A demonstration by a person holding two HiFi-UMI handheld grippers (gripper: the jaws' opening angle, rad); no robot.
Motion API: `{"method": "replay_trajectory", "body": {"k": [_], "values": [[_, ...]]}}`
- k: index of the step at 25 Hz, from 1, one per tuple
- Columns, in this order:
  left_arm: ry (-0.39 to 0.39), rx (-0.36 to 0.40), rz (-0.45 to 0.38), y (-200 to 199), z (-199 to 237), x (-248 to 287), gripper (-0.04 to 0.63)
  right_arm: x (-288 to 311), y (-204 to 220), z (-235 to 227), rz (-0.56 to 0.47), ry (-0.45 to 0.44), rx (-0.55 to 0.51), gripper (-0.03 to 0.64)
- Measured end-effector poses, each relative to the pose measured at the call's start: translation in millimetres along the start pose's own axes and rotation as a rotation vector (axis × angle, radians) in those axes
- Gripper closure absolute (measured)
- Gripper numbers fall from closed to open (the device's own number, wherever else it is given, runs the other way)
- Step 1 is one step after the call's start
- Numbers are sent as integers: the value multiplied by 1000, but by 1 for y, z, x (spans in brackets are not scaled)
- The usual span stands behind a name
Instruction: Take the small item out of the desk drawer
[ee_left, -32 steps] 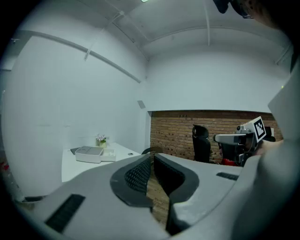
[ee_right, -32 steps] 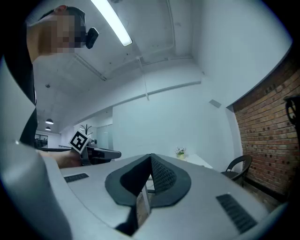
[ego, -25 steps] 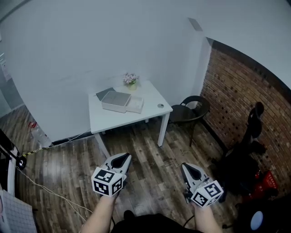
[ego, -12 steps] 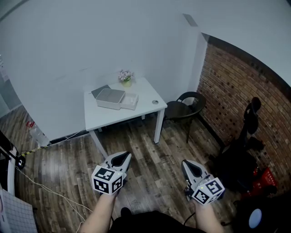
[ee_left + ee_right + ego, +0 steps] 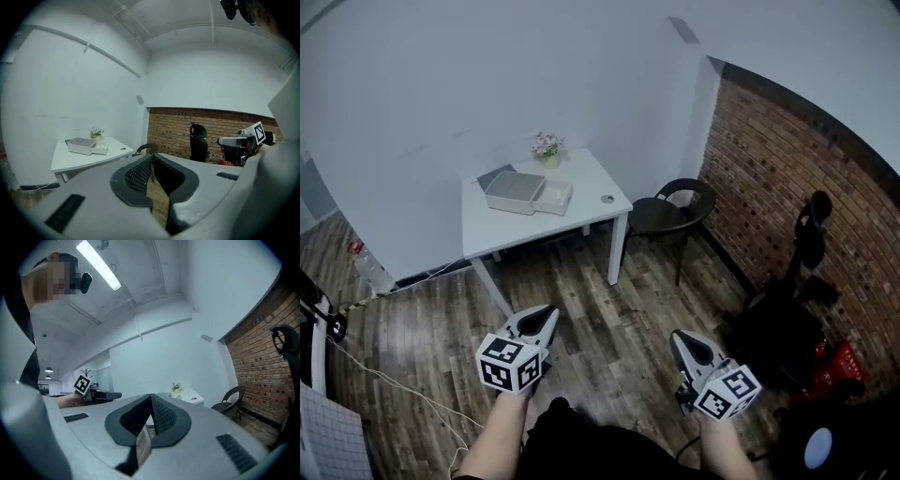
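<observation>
Down on my left, the left gripper is pinched closed, empty; well ahead on the desk sits the drawer box, item probably inside, too far to tell; right gripper closed too. I'd walk up squarely, then open.
</observation>
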State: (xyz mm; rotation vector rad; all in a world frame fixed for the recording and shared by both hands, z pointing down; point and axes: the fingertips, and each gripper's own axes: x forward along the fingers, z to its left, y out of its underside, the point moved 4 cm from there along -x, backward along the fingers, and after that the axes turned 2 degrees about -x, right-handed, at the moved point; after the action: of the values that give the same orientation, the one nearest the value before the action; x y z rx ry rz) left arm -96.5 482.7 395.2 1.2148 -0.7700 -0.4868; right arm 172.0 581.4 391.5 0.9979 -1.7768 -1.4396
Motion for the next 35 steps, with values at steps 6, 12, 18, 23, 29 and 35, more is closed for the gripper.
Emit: {"method": "replay_trajectory", "body": {"k": [6,12,18,23,29,35], "values": [[-12,-25,12,5,15,18,568,14,10,-16,33,8,33,614],[42,-19,3,-5,32,65,566,39,14,-39,67,28,21,614],[98,-16,-1,-26,68,124,568,88,13,-78,98,78,25,614],[149,19,-21,-59,104,167,566,159,9,-104,123,72,25,614],[136,17,-16,-85,195,206,568,270,-16,-124,133,67,-8,614],[121,-22,-1,-89,262,232,567,349,-28,-128,151,48,-26,614]]}}
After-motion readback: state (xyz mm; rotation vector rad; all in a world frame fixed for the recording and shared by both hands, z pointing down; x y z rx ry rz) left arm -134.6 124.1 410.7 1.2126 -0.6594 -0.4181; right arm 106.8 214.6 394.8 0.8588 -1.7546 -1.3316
